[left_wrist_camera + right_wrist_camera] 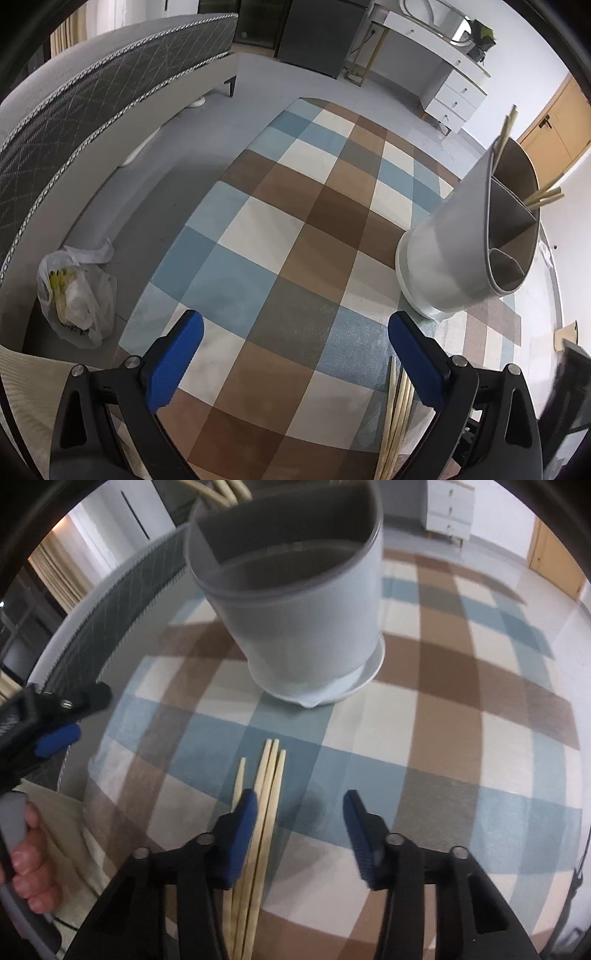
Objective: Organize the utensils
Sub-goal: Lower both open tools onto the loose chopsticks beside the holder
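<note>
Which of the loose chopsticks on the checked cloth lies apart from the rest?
The leftmost loose chopstick, seen from the right wrist. Its tip stops shorter and a gap separates it from the three others, which lie pressed together. The right gripper hangs open over them.

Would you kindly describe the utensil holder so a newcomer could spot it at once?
Start from the checked rug. On it stands a pale grey round holder on a white saucer. Dividers split it into compartments and chopsticks stick out, unlike the loose chopsticks lying nearby.

Checked cloth point(295, 236) lies bare and open ahead of the left gripper point(295, 354). Holder point(291, 602) stands as the obstacle beyond the right gripper point(301, 827); loose chopsticks point(267, 794) lie between its parted fingers, beside the left one.
</note>
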`<action>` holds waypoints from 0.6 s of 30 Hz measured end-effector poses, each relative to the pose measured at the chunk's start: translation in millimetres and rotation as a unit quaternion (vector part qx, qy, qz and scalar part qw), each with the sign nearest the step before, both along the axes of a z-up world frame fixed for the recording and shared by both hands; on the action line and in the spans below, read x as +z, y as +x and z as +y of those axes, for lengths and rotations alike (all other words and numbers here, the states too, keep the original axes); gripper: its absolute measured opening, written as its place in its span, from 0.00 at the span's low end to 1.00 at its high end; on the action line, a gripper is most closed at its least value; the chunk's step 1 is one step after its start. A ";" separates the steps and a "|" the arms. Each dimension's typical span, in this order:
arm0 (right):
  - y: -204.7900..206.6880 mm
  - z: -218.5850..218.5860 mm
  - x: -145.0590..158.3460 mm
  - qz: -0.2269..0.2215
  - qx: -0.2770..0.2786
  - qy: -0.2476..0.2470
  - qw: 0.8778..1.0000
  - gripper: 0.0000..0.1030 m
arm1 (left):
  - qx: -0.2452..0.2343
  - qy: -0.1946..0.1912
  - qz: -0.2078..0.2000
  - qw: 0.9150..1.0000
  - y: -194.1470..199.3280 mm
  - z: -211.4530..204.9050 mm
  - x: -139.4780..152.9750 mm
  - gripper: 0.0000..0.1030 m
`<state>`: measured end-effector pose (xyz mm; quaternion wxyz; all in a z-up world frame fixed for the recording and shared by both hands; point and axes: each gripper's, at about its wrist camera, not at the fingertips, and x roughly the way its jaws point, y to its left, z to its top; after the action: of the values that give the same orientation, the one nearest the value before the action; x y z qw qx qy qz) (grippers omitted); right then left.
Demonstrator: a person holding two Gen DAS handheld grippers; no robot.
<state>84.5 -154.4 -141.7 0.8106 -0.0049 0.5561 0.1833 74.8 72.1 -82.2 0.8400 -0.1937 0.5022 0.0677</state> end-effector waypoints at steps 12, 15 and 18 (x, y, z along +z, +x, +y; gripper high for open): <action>-4.1 26.8 -11.9 0.019 0.014 -0.078 0.997 0.30 | 0.014 -0.029 0.016 0.999 4.2 8.2 -1.1 0.95; -7.6 36.6 -12.7 0.015 0.031 -0.112 0.993 0.28 | 0.021 -0.033 0.014 0.999 4.1 11.9 0.9 0.95; -7.2 39.3 -12.8 0.018 0.027 -0.112 0.993 0.23 | 0.028 -0.037 0.015 0.999 3.5 15.4 1.5 0.95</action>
<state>77.3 -115.1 -154.5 0.7898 -0.1073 0.5869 0.1423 78.3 87.5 -80.8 0.8225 -0.2378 0.5112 0.0755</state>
